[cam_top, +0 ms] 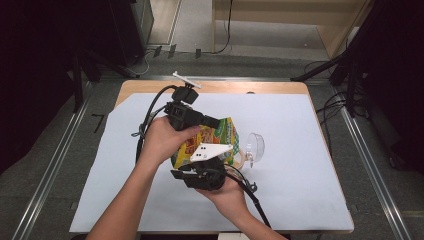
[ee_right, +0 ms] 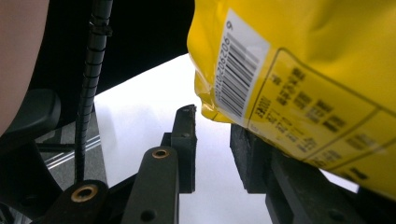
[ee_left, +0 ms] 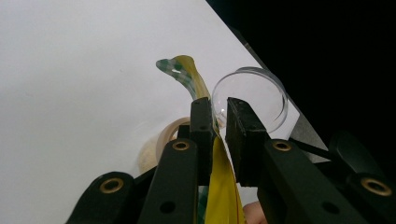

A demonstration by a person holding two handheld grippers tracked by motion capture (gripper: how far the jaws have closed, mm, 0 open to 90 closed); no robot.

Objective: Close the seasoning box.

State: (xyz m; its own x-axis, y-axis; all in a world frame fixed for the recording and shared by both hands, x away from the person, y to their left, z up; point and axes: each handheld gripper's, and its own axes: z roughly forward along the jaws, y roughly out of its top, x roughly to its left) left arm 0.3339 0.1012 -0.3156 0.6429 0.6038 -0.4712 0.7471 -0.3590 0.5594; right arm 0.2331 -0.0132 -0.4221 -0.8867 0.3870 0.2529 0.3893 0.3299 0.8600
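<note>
- The right gripper point(cam_top: 202, 176), nearest the person, is resting under the yellow snack bag point(cam_top: 210, 142); its fingers point(ee_right: 184, 140) are standing apart with nothing between them.
- The left gripper point(ee_left: 219, 126) is pinching the bag's top edge, holding it above the desk point(cam_top: 300, 165).
- Beyond, a clear bowl point(cam_top: 255, 145) is waiting empty (opening and pouring probably remain).

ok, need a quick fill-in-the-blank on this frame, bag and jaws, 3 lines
1. The left gripper has its jaws on the top edge of a ____ snack bag.
2. Beyond the bag lies a clear ____ on the white table cover.
3. In the right gripper view, the bag's back shows a printed ____.

Missing words: yellow; bowl; barcode
</note>
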